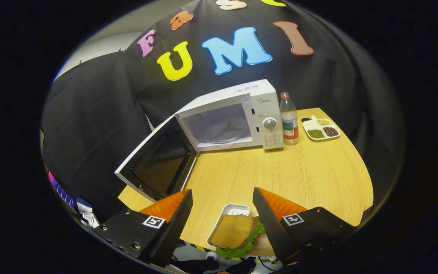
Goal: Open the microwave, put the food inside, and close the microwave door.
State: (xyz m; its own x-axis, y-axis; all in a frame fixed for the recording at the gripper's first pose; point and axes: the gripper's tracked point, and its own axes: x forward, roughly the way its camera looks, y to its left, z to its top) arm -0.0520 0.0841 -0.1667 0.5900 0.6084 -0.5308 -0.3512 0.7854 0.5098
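A white microwave stands at the back of the wooden table. Its door hangs wide open to the left, and the cavity with its round turntable is bare. My gripper is open, its two black-and-orange fingers spread wide. Between and below them lies a small white tray carrying a sandwich with a brown bun and green lettuce, near the table's front edge. Neither finger touches the tray.
A plastic water bottle with a red label stands just right of the microwave. Further right sits a white divided dish of beans. The open door juts out over the table's left front corner.
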